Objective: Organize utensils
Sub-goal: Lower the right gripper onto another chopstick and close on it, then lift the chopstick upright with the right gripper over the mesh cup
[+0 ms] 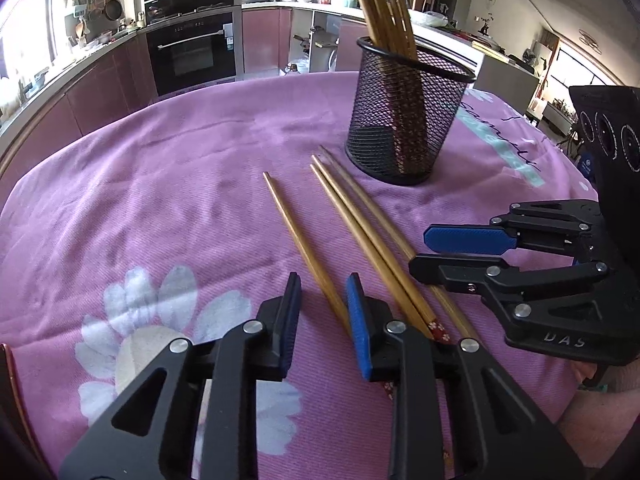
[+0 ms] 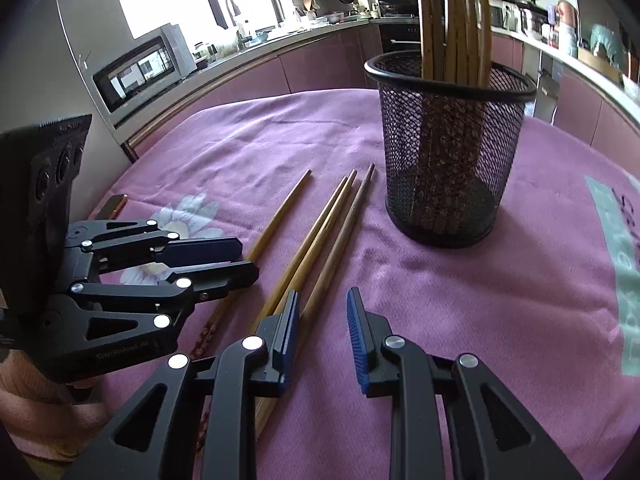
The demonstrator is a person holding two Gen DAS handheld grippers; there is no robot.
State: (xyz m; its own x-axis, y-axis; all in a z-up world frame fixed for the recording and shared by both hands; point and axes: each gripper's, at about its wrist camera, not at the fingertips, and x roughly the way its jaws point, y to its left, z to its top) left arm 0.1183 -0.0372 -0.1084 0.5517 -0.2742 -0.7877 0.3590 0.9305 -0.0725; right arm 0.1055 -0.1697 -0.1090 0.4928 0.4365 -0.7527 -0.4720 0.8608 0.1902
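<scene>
"DAS"-marked right gripper point(image 1: 418, 250)

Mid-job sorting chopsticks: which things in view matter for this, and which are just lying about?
For the job: loose chopsticks on the cloth; mesh holder with chopsticks already in it; left gripper and right gripper, both open.

Lying about: oven; microwave; counter clutter.

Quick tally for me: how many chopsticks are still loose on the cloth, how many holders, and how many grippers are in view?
Loose chopsticks on the cloth: 4
Mesh holder, with more chopsticks standing in it, too bunched to count: 1
Grippers, left gripper and right gripper, jaws open, holding nothing: 2
Total: 7
</scene>
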